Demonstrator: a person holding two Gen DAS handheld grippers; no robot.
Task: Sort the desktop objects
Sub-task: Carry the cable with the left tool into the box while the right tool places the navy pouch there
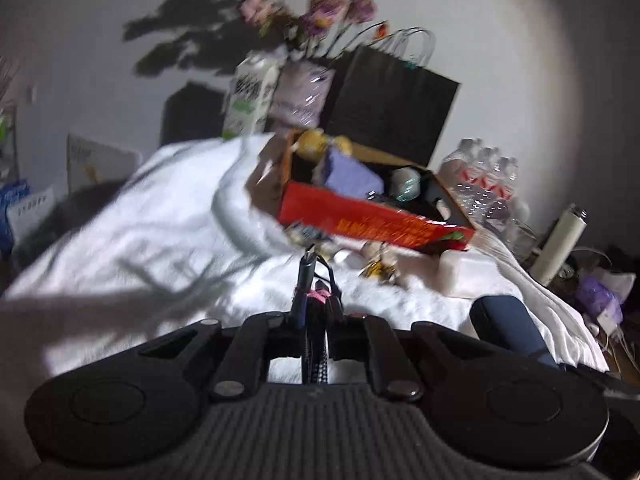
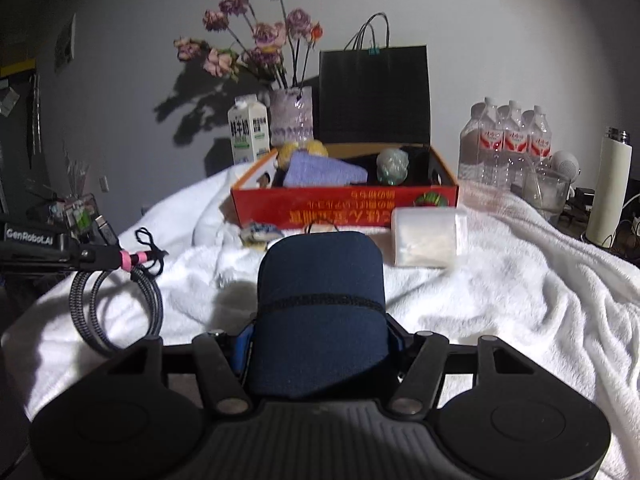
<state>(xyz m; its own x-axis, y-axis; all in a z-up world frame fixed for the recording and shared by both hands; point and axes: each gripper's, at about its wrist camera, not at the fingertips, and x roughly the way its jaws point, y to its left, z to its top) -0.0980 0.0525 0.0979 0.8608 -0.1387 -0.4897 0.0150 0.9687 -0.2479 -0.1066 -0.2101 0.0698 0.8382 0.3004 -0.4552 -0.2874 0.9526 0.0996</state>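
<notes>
My left gripper point(image 1: 316, 304) is shut on a coiled grey braided cable point(image 1: 314, 354) tied with a pink band. The right wrist view shows the cable point(image 2: 116, 300) hanging in a loop above the white blanket point(image 2: 500, 300). My right gripper point(image 2: 320, 340) is shut on a navy blue rolled pouch point(image 2: 320, 292) with a black elastic band around it. The pouch point(image 1: 504, 328) also shows at the right of the left wrist view. Beyond both stands an open red cardboard box point(image 2: 344, 204) holding a purple cloth point(image 2: 320, 172), a yellow plush and a pale green figure point(image 2: 394, 166).
A white wrapped pack point(image 2: 426, 236) and a small figurine point(image 2: 260, 234) lie in front of the box. Behind it stand a milk carton point(image 2: 248, 134), a vase of flowers point(image 2: 291, 116) and a black paper bag point(image 2: 374, 94). Water bottles point(image 2: 506, 144), a glass point(image 2: 548, 192) and a white flask point(image 2: 608, 188) crowd the right.
</notes>
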